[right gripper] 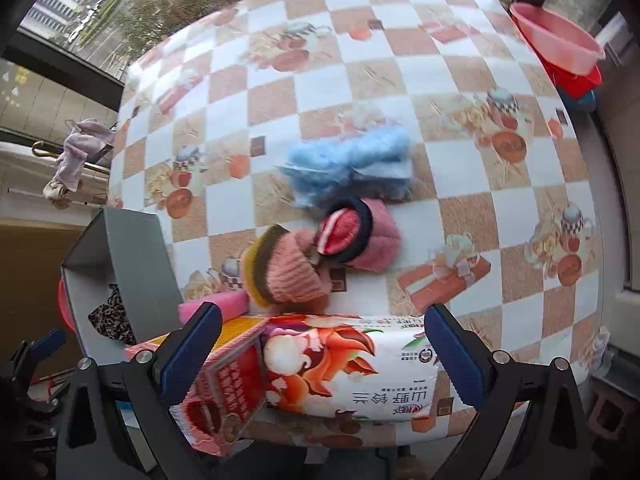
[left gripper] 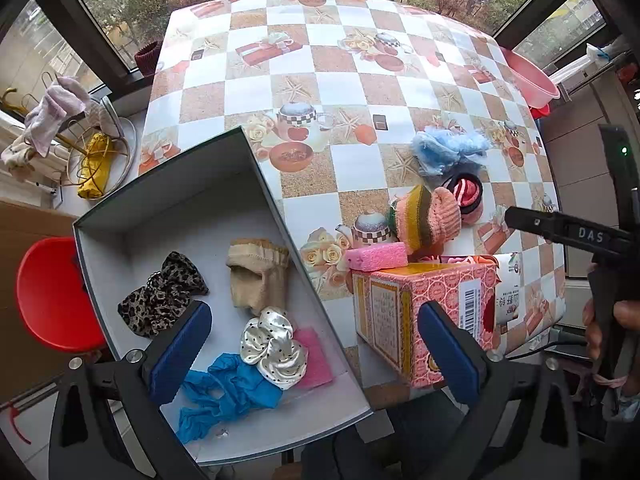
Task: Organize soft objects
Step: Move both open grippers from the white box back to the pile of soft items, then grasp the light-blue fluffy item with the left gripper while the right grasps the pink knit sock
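A grey box (left gripper: 256,168) at the table's left front holds a leopard scrunchie (left gripper: 162,294), a beige cloth (left gripper: 258,276), a white dotted scrunchie (left gripper: 274,346), a blue glove (left gripper: 224,392) and a pink sponge (left gripper: 316,356). My left gripper (left gripper: 316,356) hovers open over the box's near part. On the table lie a fluffy blue cloth (right gripper: 348,168), a pink-black sock roll (right gripper: 356,236), a striped knit piece (right gripper: 284,268) and a pink sponge (right gripper: 214,306). My right gripper (right gripper: 324,356) is open and empty above a printed packet (right gripper: 344,372).
A pink-orange carton (left gripper: 424,312) stands at the table's front, next to the box. A pink basin (right gripper: 560,40) sits beyond the far right edge. A red stool (left gripper: 52,296) and a rack with cloths (left gripper: 60,116) are left of the table.
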The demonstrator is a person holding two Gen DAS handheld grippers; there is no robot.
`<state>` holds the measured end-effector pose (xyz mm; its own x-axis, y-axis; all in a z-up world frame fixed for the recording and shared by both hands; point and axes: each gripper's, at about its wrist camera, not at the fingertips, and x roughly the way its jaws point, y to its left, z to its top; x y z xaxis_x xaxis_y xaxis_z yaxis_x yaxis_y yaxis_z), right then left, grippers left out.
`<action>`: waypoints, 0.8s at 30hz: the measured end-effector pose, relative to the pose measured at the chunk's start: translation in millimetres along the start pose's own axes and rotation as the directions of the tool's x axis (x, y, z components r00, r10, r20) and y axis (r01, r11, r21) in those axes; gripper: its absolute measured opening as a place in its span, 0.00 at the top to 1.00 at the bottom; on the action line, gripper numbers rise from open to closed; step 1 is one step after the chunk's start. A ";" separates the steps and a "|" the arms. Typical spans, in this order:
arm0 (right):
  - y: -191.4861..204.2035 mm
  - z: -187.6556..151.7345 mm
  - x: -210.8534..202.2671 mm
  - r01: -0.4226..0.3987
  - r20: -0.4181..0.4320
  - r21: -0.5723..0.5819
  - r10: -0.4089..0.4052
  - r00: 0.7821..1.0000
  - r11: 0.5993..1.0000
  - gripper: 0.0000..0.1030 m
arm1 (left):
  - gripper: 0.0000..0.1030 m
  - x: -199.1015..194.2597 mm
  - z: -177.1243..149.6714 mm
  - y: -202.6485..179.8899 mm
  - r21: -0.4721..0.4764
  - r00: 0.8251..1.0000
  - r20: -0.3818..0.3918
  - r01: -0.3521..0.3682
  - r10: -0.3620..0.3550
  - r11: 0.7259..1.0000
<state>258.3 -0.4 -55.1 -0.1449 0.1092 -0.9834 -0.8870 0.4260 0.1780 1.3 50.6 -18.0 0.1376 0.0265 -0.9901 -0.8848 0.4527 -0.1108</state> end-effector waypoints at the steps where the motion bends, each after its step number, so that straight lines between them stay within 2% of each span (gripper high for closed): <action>1: -7.4 0.5 6.9 -0.002 -0.018 0.012 0.002 1.000 1.000 0.01 | 0.00 2.9 3.7 -3.0 -0.004 1.000 -0.007 -0.001 0.001 1.000; 5: -10.6 2.4 32.3 -0.001 -0.077 -0.020 -0.001 0.997 1.000 0.01 | 0.00 13.3 16.6 -11.9 -0.025 0.999 -0.041 -0.003 0.002 1.000; 15: 30.3 20.7 83.5 -0.013 -0.159 -0.231 -0.025 0.987 0.973 0.01 | 0.00 31.1 33.6 -19.0 -0.045 0.994 -0.094 -0.060 0.056 0.997; 20: 35.7 27.8 105.2 0.082 -0.161 -0.320 -0.140 0.977 0.944 0.01 | 0.00 40.4 39.3 -20.8 -0.046 0.990 -0.126 -0.077 0.071 0.996; 24: 18.9 36.3 108.7 0.094 -0.156 -0.288 -0.143 0.977 0.953 0.01 | 0.00 45.1 49.7 -32.2 -0.033 0.987 -0.138 -0.082 0.076 0.996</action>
<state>241.7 52.1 -157.3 -0.0831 -0.0947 -0.9920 -0.9851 0.1580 0.0675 58.2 81.5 -54.8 0.0067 -0.0626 -0.9980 -0.9070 0.4198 -0.0325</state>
